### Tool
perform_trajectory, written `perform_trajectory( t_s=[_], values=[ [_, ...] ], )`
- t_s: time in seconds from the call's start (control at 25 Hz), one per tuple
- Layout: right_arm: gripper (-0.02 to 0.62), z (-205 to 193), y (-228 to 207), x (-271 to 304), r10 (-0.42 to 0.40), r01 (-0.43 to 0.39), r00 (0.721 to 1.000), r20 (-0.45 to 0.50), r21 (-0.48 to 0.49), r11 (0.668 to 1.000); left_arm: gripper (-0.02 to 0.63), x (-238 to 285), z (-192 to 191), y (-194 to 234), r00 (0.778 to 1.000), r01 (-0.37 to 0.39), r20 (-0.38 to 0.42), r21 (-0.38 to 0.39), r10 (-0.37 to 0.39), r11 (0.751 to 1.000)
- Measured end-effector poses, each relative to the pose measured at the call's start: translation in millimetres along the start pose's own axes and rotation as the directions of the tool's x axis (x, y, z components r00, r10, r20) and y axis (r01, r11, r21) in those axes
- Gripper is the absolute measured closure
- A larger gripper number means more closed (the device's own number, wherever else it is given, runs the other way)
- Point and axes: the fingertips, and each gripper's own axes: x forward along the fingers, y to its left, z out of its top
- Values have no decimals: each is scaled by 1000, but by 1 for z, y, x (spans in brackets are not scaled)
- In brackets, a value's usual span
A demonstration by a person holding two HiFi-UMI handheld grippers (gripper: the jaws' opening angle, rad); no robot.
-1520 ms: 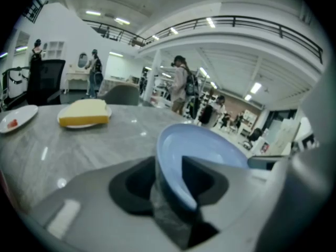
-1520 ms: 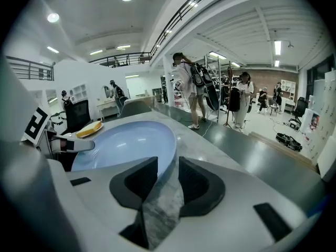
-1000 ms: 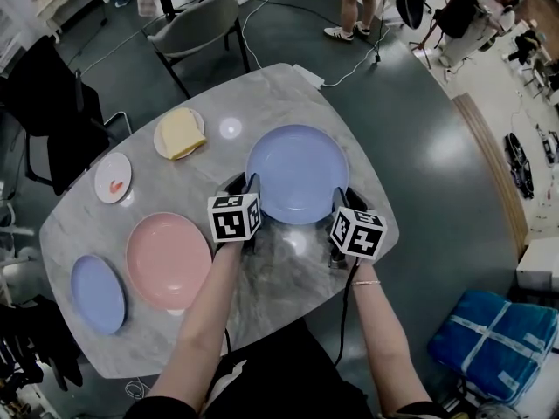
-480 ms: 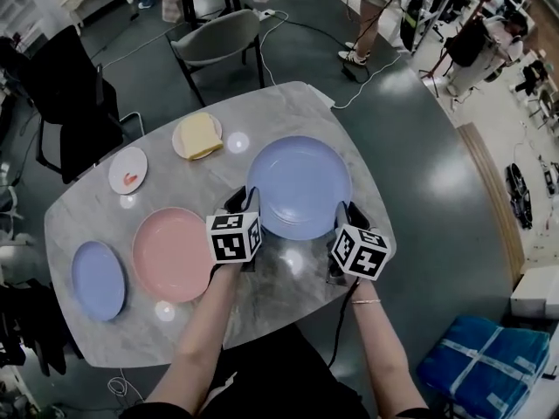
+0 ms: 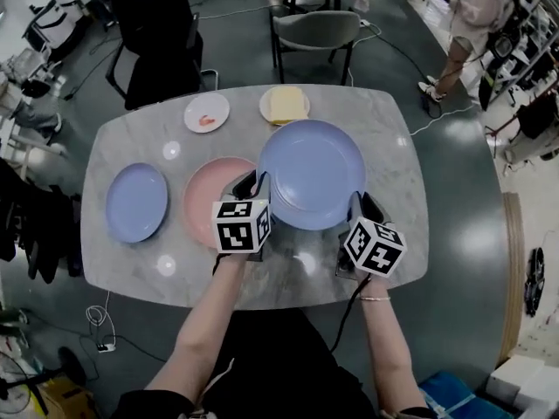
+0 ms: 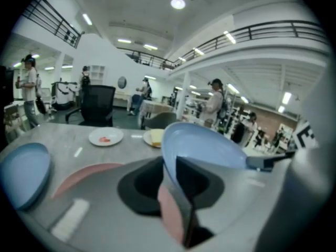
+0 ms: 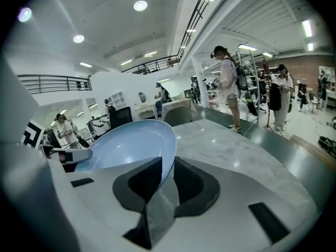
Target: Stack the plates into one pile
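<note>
Big blue plate (image 5: pixel 311 175), face up, overhangs pink plate (image 5: pixel 210 203).

The big blue plate (image 5: pixel 312 168) is clasped at its near rim by the left gripper (image 5: pixel 254 188) on one side and the right gripper (image 5: pixel 361 206) on the other. Its left edge is seen overlapping a pink plate (image 5: pixel 210 203). Further left of it, a small blue plate (image 5: pixel 137 202) is laid flat on the marble table (image 5: pixel 397 147). Beyond it, a white plate (image 5: pixel 207 112) and a plate with something yellow (image 5: pixel 285 105) are set.
</note>
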Motion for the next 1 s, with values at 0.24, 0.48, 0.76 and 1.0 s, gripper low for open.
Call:
perform_trajectory(
  t_s=[0.24, 0.48, 0.76, 1.0],
  values=[
    [531, -21, 94, 21, 164, -167, 985, -49, -70, 984, 529, -59, -22, 87, 982, -187, 3, -74, 188, 980],
    [531, -57, 168, 32, 248, -262, 961, -122, -121, 957, 534, -103, -57, 156, 952, -307, -39, -134, 305, 942],
    [529, -94, 208, 41, 211, -241, 962, -173, -174, 955, 534, -112, -94, 204, 946, -320, -99, -143, 308, 936],
    [528, -117, 209, 47, 134, -172, 972, -191, -196, 965, 529, -101, -112, 215, 957, -271, -135, -109, 256, 956]
  ],
)
